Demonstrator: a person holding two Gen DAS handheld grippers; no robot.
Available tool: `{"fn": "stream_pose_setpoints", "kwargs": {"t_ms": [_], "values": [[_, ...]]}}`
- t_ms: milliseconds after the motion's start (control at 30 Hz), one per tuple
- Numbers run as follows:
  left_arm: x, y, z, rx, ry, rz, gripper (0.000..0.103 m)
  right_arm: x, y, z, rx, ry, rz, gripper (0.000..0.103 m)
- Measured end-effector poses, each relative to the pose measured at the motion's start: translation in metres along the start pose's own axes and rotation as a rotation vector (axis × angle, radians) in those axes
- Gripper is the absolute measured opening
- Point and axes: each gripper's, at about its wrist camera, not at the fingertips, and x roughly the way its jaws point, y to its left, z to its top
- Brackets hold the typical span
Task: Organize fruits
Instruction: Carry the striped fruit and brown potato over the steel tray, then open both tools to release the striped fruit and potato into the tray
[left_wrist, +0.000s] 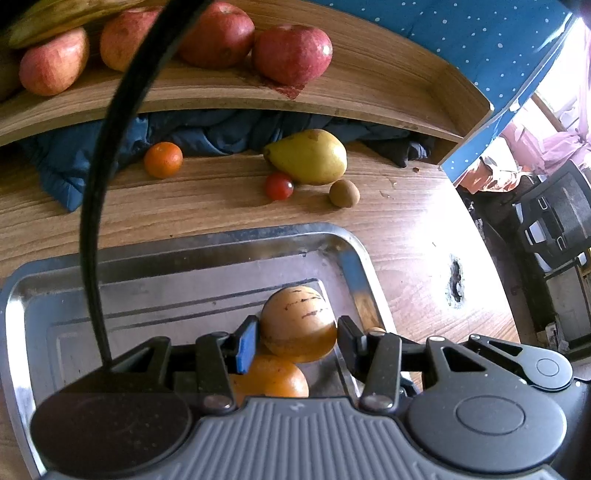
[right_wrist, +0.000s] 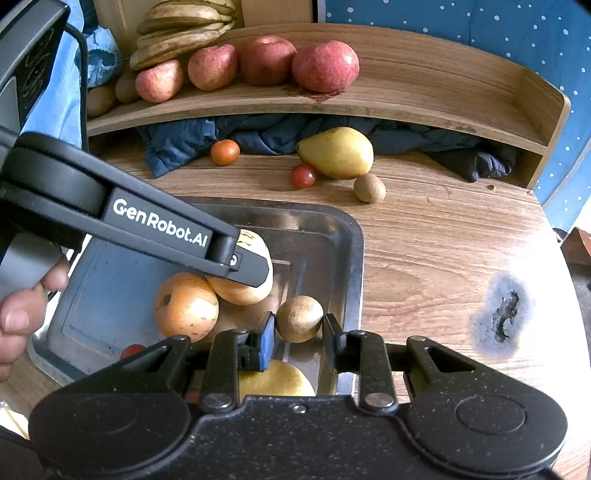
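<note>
My right gripper (right_wrist: 298, 330) sits over the steel tray (right_wrist: 352, 258), jaws flanking a small brown fruit (right_wrist: 299, 318) (contact unclear). Left gripper (right_wrist: 236, 264) at 10 o'clock grips a striped melon (right_wrist: 245, 291); orange (right_wrist: 184, 306) beside it.

- Pale orange melon (left_wrist: 298, 323) with thin dark purple streaks
- Silver metal tray (left_wrist: 155, 258)
- Yellow pear (left_wrist: 308, 157)
- Red apples (right_wrist: 325, 66) with speckled skin
- Blue wall (right_wrist: 461, 22) dotted white
- Brown wood-grain table (right_wrist: 443, 240)
</note>
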Motion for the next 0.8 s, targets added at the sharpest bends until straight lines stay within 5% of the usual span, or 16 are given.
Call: {"fn": "stream_pose_setpoints", "kwargs": {"t_ms": [367, 800], "values": [[-0.004, -0.003, -0.005, -0.01, -0.007, 0.019, 0.05, -0.009, -0.002, -0.005, -0.002, -0.025, -0.002, 0.032], [-0.022, -0.007, -0.019, -0.039, -0.056, 0.061, 0.079, -0.028, -0.008, -0.015, 0.012, -0.073, -0.016, 0.06]]}}
